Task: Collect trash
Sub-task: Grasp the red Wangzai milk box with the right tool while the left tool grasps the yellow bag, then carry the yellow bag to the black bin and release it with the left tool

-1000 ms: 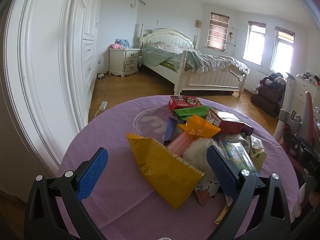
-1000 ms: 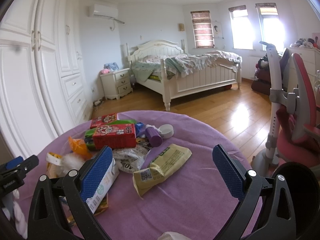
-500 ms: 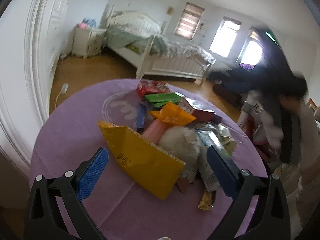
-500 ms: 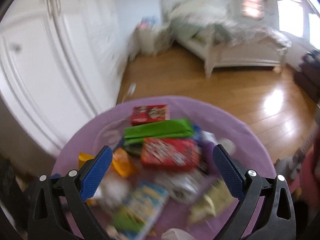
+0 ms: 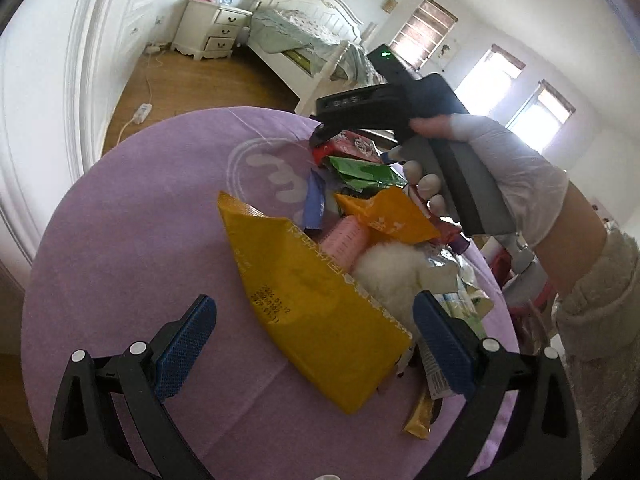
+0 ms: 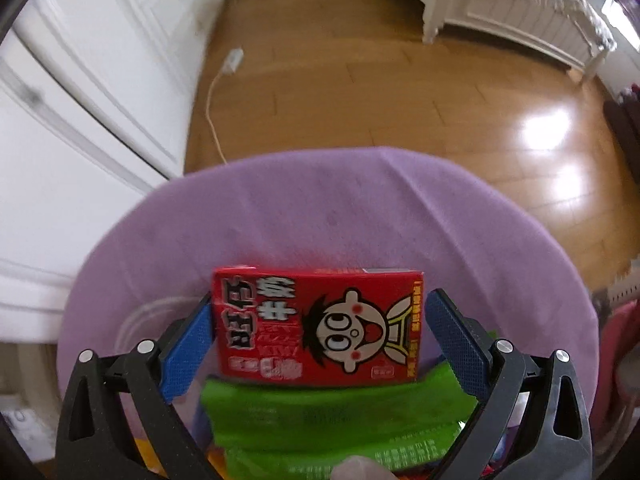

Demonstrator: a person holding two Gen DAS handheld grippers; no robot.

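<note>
Two tongs stand wide apart. Right tongs straddle the rectangular red carton on the round purple cloth surface; beside it lies a glossy green wrapper. Left tongs flank a crinkled yellow pouch.

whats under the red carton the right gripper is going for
The red carton lies mostly on the purple tablecloth, with a green wrapper at its near edge. Whether the wrapper continues beneath is hidden.
</note>
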